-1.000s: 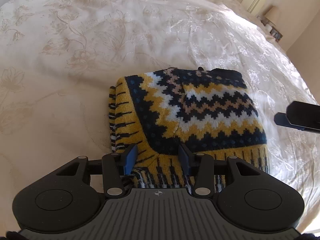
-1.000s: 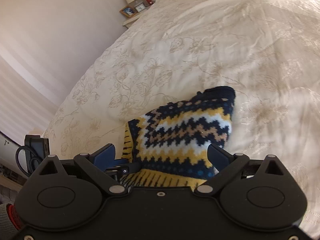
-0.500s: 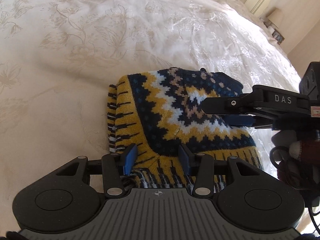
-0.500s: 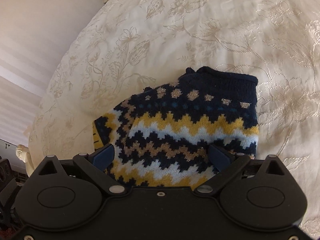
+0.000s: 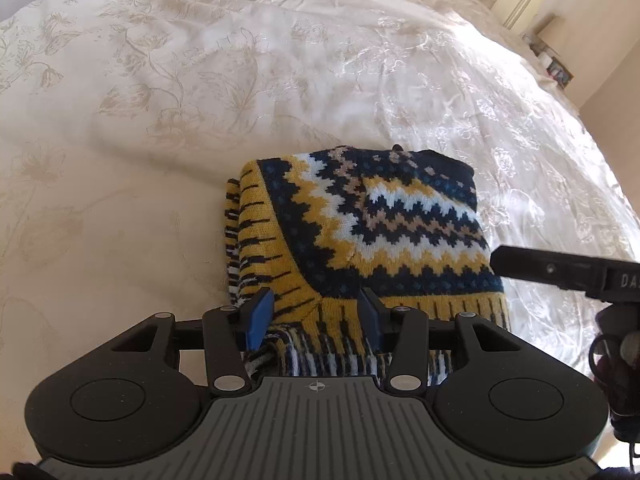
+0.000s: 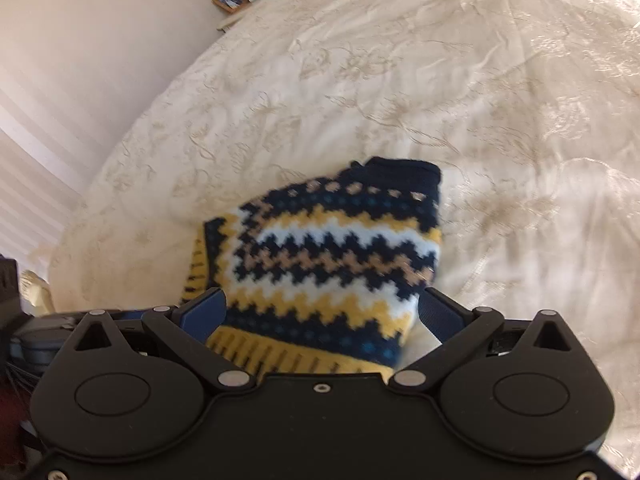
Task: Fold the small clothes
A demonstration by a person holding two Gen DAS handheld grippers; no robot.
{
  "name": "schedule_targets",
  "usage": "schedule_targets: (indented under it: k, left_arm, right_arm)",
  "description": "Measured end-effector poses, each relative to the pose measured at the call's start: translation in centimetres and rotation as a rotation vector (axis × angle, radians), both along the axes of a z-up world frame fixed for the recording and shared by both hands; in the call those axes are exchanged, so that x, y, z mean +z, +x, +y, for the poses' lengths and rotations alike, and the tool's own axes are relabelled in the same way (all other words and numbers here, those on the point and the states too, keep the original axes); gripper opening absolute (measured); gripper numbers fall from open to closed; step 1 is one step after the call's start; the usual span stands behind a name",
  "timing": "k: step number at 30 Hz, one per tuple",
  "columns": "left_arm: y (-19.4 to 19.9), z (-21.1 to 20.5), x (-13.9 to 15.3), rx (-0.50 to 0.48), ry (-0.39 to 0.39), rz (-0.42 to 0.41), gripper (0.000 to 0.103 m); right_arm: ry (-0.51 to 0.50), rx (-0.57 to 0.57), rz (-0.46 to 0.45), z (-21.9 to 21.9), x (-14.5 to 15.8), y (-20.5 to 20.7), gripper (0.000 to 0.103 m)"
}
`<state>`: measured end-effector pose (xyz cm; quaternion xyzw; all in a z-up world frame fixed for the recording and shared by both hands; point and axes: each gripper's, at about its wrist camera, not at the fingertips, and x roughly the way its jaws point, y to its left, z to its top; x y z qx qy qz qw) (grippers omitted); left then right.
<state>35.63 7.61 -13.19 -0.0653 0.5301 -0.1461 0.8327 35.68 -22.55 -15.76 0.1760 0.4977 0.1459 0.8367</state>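
The little knitted sweater point(image 5: 360, 236) lies folded into a compact block near the middle of the bed point(image 5: 160, 80), its navy, yellow and white zigzag panel facing up and the striped yellow ribbing stacked along its left and near edges; in the right wrist view the same sweater point(image 6: 320, 260) looks lifted or humped toward its navy collar end, though that view is blurred and I can't say for sure. My left tongs point(image 5: 316, 316) sit part-open over the near hem, the pads straddling the ribbed corner, and I can't see them pinching any cloth. My right tongs point(image 6: 320, 312) are spread wide, one pad on each side of the near end of the block, gripping nothing that I can make out. From the left wrist view the right tongs' finger reaches in from the sweater's right side, low beside the hem. I judge the folding nearly finished, with only tidying left. To do that well I'd come down flat and slow, press the loose ribbing on the left flush with the block, and smooth outward from the centre, not dragging, since the soft bed gives and thick knit will spring open or slide if pushed from one side only.
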Motion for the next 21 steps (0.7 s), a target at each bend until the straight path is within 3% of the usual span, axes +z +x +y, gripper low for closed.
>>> schedule_targets:
  k: [4,7,17,19,21]
  left_arm:
    - [-0.9,-0.3,0.1,-0.01,0.025,-0.016,0.045]
    - [-1.4,-0.3,0.1,-0.011,0.034,-0.022,0.045]
    - [-4.1,-0.4,2.6,0.007,0.033,-0.085,0.046]
    - [-5.0,-0.6,3.3,0.003,0.036,-0.109,0.069]
    - [-5.6,-0.8,3.9,-0.003,0.041,-0.126,0.085]
  right_arm:
    - [-0.173,0.009,0.112,0.1,-2.7,-1.0,0.102]
    - [-0.124,-0.031,0.124,-0.8,-3.7,-1.8,0.102]
    - [-0.092,-0.037,-0.051,-1.0,1.3,-4.0,0.102]
    - [-0.084,-0.046,-0.082,-1.1,2.3,-4.6,0.102]
    - [-0.095,-0.06,-0.104,-0.9,3.2,-5.3,0.102]
